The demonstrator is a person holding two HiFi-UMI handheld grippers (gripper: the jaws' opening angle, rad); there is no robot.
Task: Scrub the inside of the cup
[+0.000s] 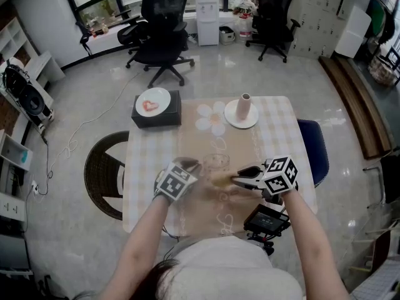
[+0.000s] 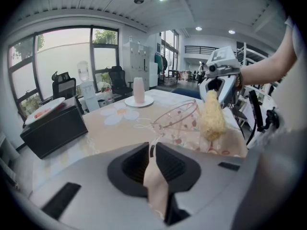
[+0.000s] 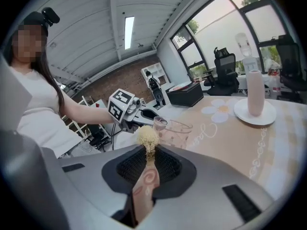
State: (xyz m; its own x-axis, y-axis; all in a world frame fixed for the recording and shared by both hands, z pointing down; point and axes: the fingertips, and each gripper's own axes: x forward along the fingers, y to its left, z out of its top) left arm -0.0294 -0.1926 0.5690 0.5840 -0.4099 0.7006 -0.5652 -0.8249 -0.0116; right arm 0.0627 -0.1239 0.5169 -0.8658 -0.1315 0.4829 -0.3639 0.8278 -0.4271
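left gripper view shows the glass cup (image 2: pixel 175 123) tilted at the table's (image 2: pixel 110 128) near middle, its pink handle clamped in the left gripper (image 2: pixel 152 150). only the right gripper view shows the right gripper (image 3: pixel 145 162) closed on the scrubber (image 3: pixel 146 137) handle, its fuzzy head just beside the cup.

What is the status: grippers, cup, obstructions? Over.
Left gripper shut on cup handle. Right gripper shut on brush, head beside rim, not inside. Nothing blocking.

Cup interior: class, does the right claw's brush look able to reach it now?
Probably yes: the left claw holds the cup, its open mouth facing the right claw's brush, nothing between them.
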